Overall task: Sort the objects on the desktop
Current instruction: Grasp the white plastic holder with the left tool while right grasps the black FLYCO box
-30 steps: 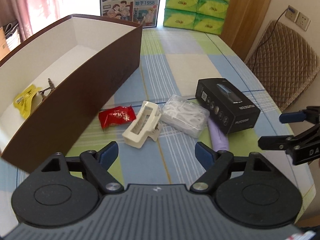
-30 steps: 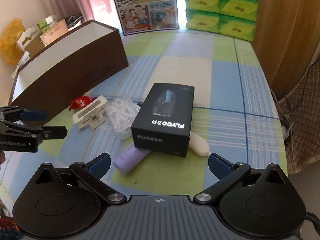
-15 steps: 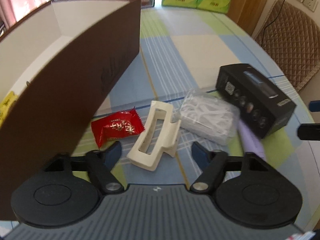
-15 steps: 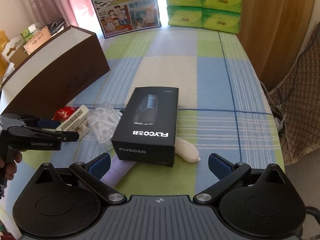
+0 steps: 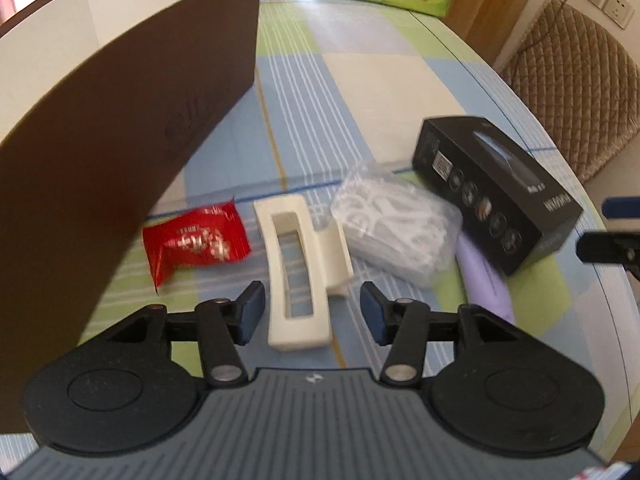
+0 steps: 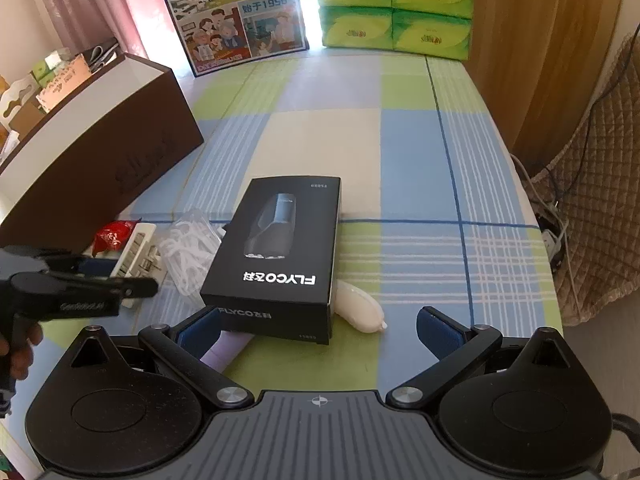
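Note:
My left gripper hangs low over the checked tablecloth, its jaws closing either side of a cream hair clip. A small gap still shows at each pad. Left of the clip lies a red candy packet; to its right sit a clear bag of floss picks, a purple tube and a black razor box. My right gripper stands open around the near end of the black box, not touching it. A white tube pokes out beside the box.
A tall brown storage box with a white inside stands on the left, close to the packet. Green tissue packs and a poster line the far edge. A quilted chair stands beyond the table's right edge.
The left gripper came down and forward over the hair clip, and its jaws narrowed from wide to close around it. The right gripper shifted slightly toward the black box.

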